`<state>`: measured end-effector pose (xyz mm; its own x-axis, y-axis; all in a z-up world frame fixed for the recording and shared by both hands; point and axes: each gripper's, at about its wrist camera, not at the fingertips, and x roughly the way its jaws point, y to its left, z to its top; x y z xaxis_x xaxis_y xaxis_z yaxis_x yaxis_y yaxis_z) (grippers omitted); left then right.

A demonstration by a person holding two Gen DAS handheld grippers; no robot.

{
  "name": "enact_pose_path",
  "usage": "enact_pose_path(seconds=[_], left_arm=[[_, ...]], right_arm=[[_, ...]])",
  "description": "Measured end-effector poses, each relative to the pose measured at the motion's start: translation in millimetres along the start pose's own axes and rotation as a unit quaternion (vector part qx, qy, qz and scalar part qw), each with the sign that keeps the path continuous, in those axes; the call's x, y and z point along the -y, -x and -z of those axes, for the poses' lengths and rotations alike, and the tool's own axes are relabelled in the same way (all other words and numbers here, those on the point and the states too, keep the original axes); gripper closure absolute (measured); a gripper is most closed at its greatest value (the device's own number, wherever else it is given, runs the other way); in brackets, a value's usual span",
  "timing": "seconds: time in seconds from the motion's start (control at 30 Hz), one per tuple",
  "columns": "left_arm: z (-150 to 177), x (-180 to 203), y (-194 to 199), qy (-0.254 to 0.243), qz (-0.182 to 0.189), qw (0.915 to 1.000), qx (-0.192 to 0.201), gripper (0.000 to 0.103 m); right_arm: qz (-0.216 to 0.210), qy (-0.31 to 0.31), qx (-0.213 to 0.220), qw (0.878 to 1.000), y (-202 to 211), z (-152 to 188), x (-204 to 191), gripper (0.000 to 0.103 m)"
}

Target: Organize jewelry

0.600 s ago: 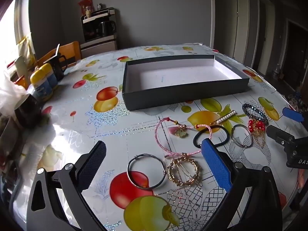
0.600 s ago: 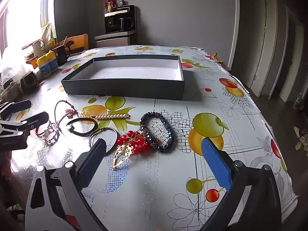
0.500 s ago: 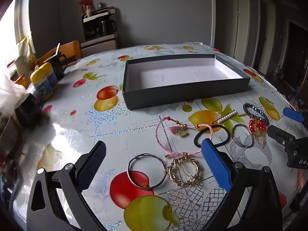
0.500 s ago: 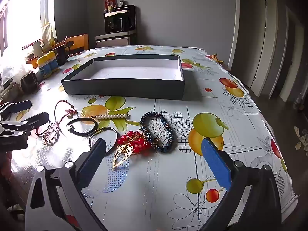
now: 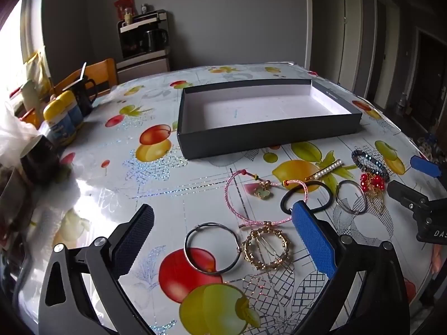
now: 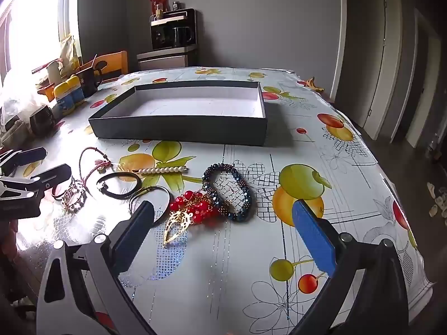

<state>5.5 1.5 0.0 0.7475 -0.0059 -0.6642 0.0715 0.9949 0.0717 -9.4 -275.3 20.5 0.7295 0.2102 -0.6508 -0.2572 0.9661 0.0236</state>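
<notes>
While both claws are hanging spread wide w/ nothing in them, the left claw (image 5: 220,229) is lining up over the silver ring (image 5: 212,248) & gold hoop clip (image 5: 267,249), the right claw (image 6: 223,226) over the red bead earrings (image 6: 195,208). Jewelry is lying loose on the bench (image 6: 321,150), just in front of the empty box (image 6: 181,132), prob. its destination.

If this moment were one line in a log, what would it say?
left hand-held gripper: open, empty | right hand-held gripper: open, empty | box: empty | jewelry: all on table

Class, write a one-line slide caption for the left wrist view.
Open left gripper above a silver ring and gold hoop, empty box beyond.
</notes>
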Motion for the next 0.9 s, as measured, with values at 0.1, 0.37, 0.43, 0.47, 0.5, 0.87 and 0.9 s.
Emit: enact_pose_path(seconds=[0.1,0.37,0.43,0.47,0.5,0.87,0.9], left_arm=[[-0.9,-0.5,-1.8,0.0,0.001,1.0,-0.001,0.003],[4.4,1.1,2.5,0.001,0.0,1.0,0.0,0.003],[4.9,1.2,2.5,0.001,0.001,1.0,-0.001,0.003],[4.8,1.2,2.5,0.001,0.0,1.0,-0.001,0.003],[4.9,1.2,2.8,0.001,0.0,1.0,-0.001,0.003],[4.9,1.1,2.5,0.001,0.001,1.0,-0.001,0.003],[4.9,1.1,2.5,0.001,0.001,1.0,-0.001,0.003]], right_arm=[[-0.001,-0.001,0.0,1.0,0.1,0.0,0.3,0.006],[-0.001,-0.001,0.0,1.0,0.1,0.0,0.3,0.006],[-0.001,-0.002,0.001,1.0,0.2,0.2,0.3,0.006],[-0.001,-0.002,0.001,1.0,0.1,0.2,0.3,0.006],[-0.001,-0.002,0.001,1.0,0.2,0.2,0.3,0.006],[-0.001,-0.002,0.002,1.0,0.4,0.5,0.4,0.006],[-0.001,-0.002,0.002,1.0,0.4,0.5,0.4,0.006]])
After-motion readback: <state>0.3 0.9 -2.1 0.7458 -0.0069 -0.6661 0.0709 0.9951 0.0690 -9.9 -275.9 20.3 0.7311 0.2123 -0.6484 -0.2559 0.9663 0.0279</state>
